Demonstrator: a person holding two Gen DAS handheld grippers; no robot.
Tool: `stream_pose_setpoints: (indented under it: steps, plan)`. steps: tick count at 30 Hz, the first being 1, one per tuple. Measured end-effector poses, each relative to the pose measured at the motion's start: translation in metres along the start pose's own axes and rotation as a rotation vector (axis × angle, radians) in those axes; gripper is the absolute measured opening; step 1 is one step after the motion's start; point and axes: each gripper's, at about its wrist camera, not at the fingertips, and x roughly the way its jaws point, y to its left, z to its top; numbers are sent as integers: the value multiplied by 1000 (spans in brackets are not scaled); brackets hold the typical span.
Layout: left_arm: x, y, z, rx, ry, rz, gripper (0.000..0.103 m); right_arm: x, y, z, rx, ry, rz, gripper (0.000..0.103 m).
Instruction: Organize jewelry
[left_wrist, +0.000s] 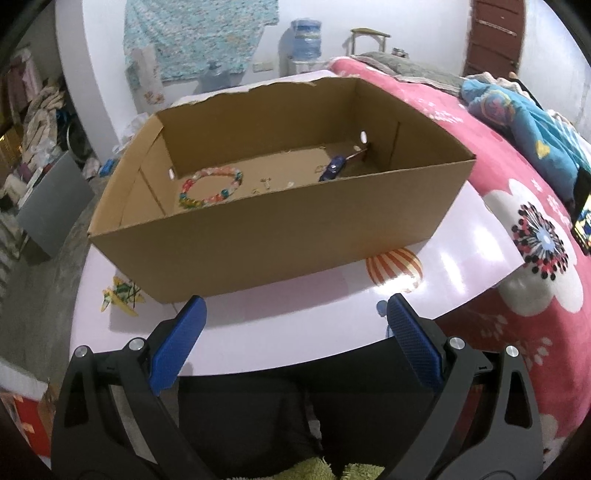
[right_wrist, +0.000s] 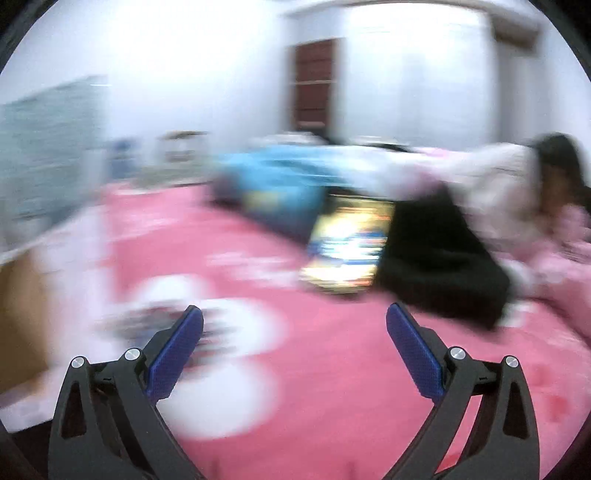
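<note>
An open cardboard box stands on a white board in the left wrist view. Inside it lie a colourful bead necklace, a dark blue clip-like piece, and several small gold pieces. My left gripper is open and empty, in front of the box's near wall. My right gripper is open and empty over the pink bedspread. The right wrist view is heavily blurred; the box's edge shows at its far left.
The pink flowered bedspread lies to the right of the board. Blue bedding and a lit screen are at far right. In the right wrist view, a lit tablet, a black cloth and a person lie ahead.
</note>
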Motion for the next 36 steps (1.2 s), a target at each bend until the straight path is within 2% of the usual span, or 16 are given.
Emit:
stream_pose_setpoints:
  steps: [2, 4, 7, 9, 15, 36]
  plan:
    - [0, 5, -1, -23, 13, 15, 95, 3, 51, -16, -35, 67, 163, 97]
    - [-1, 10, -2, -39, 16, 36, 95, 8, 98, -31, -101, 152, 289, 97]
    - [-4, 18, -4, -59, 11, 80, 95, 10, 150, -53, -201, 207, 371, 97]
    - [-5, 24, -4, -79, 13, 96, 95, 8, 170, -58, -232, 218, 407, 97]
    - [-5, 37, -5, -137, 21, 107, 95, 5, 213, -61, -302, 225, 448, 97]
    - [-4, 42, -7, -137, 30, 118, 95, 4, 215, -58, -320, 265, 436, 97]
